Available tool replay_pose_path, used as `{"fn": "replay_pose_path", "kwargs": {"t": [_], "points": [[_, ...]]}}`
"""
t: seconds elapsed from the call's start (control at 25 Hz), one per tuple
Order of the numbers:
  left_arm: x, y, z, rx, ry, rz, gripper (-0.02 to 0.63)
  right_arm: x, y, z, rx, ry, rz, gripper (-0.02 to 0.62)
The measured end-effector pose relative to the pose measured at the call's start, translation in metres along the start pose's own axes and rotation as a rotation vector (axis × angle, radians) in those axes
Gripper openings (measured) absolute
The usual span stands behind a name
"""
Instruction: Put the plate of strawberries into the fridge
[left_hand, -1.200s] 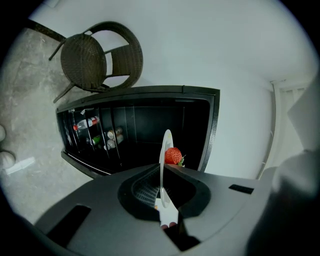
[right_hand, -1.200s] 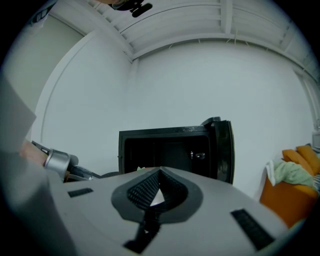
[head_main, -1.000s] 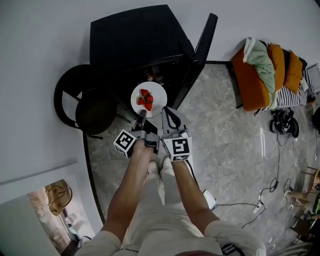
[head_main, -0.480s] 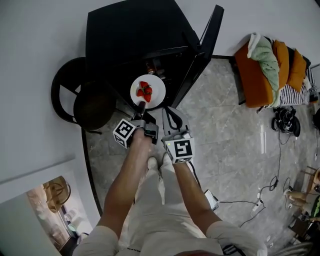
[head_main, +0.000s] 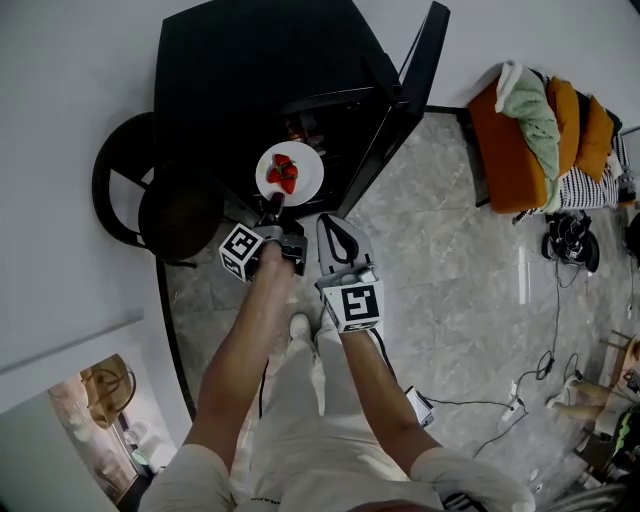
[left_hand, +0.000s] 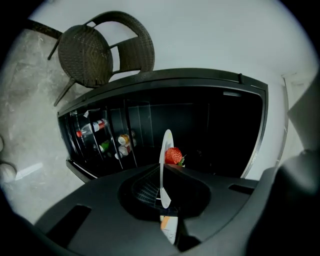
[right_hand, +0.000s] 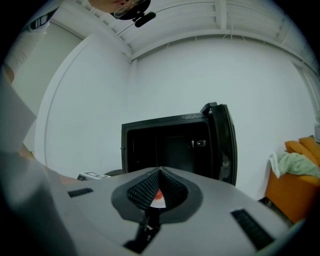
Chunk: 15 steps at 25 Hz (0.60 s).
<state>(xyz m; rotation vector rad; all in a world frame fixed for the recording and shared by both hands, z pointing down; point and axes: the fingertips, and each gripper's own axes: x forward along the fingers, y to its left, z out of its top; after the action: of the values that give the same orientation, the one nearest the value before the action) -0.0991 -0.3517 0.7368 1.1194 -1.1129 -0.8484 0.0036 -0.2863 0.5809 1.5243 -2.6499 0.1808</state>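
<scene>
A white plate (head_main: 292, 172) with red strawberries (head_main: 283, 174) hangs level in front of the open black fridge (head_main: 255, 70). My left gripper (head_main: 272, 207) is shut on the plate's near rim. In the left gripper view the plate (left_hand: 164, 150) shows edge-on between the jaws, with one strawberry (left_hand: 173, 155) beside it. My right gripper (head_main: 326, 223) is shut and holds nothing, just right of the plate and apart from it. In the right gripper view the right gripper (right_hand: 159, 173) points at the fridge's dark open compartment (right_hand: 167, 146).
The fridge door (head_main: 405, 95) stands open to the right. Bottles and cans (left_hand: 102, 137) sit on the lower shelves. A dark wicker chair (head_main: 165, 205) stands close on the left, against the white wall. An orange seat with cushions (head_main: 530, 125) and floor cables (head_main: 545, 375) lie far right.
The plate, in my left gripper, has moved slightly left and further toward the fridge opening. Both grippers have shifted left with it, and the right one has stayed shut beside it.
</scene>
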Motion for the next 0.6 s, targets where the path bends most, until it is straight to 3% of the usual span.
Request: {"fn": "replay_pose_path", "kwargs": {"t": [0.12,0.6], "points": [[0.01,0.007,0.003,0.026,-0.009,0.017,0.011,0.0,-0.001,-0.001,-0.001,-0.003,0.004,0.012],[0.034,0.043,0.006,-0.008,-0.028,0.059,0.009,-0.002,-0.001,-0.002,-0.016,0.006,0.017,0.012]]}}
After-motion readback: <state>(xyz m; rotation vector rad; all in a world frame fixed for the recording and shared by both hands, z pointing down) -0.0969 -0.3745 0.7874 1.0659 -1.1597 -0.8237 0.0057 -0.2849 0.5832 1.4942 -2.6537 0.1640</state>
